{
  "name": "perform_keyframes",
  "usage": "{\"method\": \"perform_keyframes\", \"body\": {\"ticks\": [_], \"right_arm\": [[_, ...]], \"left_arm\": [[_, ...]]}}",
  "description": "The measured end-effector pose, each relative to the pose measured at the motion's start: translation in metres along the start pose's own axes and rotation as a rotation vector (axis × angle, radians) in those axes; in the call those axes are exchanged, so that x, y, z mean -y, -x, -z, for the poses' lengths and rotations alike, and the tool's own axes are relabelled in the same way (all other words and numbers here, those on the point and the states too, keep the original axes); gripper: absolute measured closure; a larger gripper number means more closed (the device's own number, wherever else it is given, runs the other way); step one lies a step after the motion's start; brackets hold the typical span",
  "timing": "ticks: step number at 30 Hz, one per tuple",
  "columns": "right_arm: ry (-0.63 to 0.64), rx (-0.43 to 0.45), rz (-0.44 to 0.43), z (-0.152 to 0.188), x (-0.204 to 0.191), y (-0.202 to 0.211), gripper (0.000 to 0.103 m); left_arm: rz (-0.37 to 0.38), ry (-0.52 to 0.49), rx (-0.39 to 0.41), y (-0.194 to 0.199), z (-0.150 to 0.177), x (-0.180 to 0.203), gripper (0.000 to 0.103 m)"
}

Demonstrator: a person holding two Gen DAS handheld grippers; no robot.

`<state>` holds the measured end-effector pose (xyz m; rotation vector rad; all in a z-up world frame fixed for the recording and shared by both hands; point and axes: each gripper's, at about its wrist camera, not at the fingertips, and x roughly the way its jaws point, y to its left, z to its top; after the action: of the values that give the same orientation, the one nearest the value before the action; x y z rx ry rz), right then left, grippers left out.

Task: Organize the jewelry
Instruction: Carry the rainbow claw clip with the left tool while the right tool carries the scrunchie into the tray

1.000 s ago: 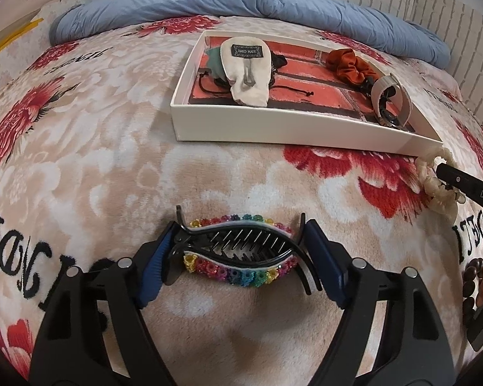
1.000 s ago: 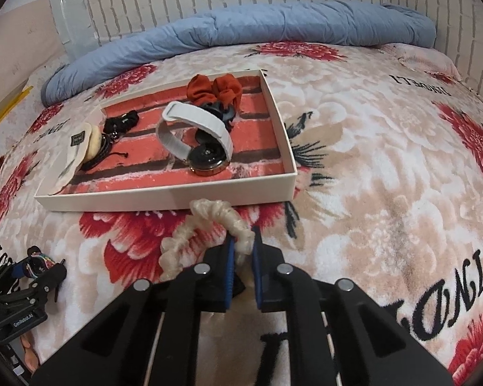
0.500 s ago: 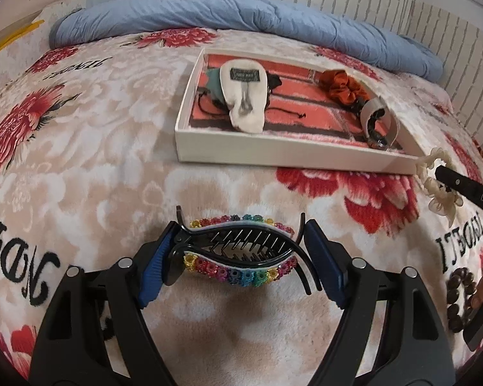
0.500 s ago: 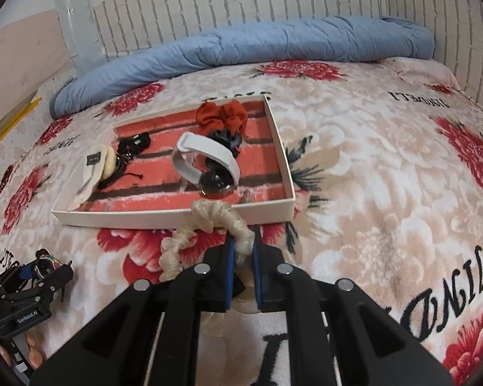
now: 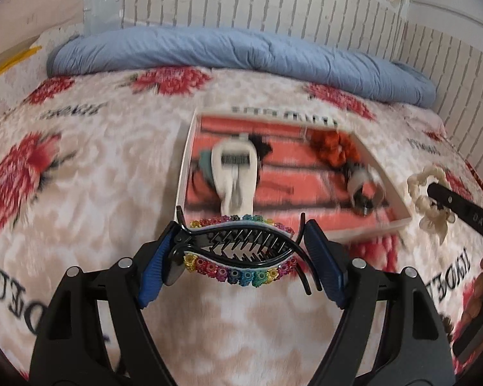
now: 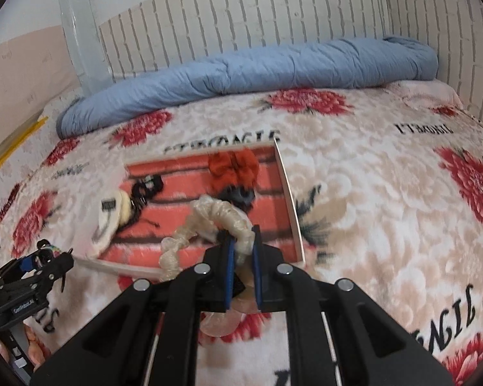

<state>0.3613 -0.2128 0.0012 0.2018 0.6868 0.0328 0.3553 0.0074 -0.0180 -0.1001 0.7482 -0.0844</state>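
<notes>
The task is judged to be well underway. A shallow white tray [image 5: 399, 222] is set on the flower-patterned bed [image 5: 80, 225], toward the rolled blue quilt [image 5: 241, 51] at the far edge, and several pieces are already laid inside it: a cream cloth pouch [image 5: 235, 173] at the tray's left end, a rust-red scrunchie [image 6: 233, 167] toward its far right corner, and a dark piece beside that scrunchie, too blurred to be named.

Two pieces are not yet deposited. A rainbow-beaded hair clip [image 5: 238, 254] is gripped lengthwise by the left gripper [image 5: 238, 257], its jaws clenched on the clip's two ends, at the tray's near wall. A cream scrunchie [image 6: 219, 222] is pinched by the right gripper [image 6: 241, 254], its jaws closed on the fabric, and is seen over the tray's near right corner.

What is left, by this reading, is for both pieces to be set down inside the tray and released. Brown beads [image 5: 476, 289] are glimpsed at the left view's right margin; whether they remain to be sorted cannot be told.
</notes>
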Motion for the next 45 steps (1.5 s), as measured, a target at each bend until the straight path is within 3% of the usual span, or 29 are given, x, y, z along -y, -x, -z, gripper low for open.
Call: {"method": "perform_keyframes", "body": {"ticks": [9,18,24,28,45], "right_arm": [[-0.002,0.041,0.001,-0.042,-0.021,-0.029,0.093],[-0.017,0.02,0.072,-0.066,-0.024,-0.089,0.093],[-0.025,-0.002,0.124,-0.06,-0.017,-0.123,0.093],[-0.016,-0.025,0.144,-0.054,-0.011,-0.143,0.093],[0.032,-0.032,0.104,-0.052,-0.016,-0.157,0.091]], "left_arm": [[0.045,0.027,0.091,-0.015,-0.073,-0.002,0.027],[0.049,0.016,0.055,-0.075,-0.109,0.002,0.027],[0.016,-0.016,0.007,-0.119,-0.109,0.003,0.027],[0.034,-0.016,-0.051,-0.144,-0.101,-0.003,0.027],[-0.005,-0.065,-0.103,-0.158,-0.096,0.001,0.026]]}}
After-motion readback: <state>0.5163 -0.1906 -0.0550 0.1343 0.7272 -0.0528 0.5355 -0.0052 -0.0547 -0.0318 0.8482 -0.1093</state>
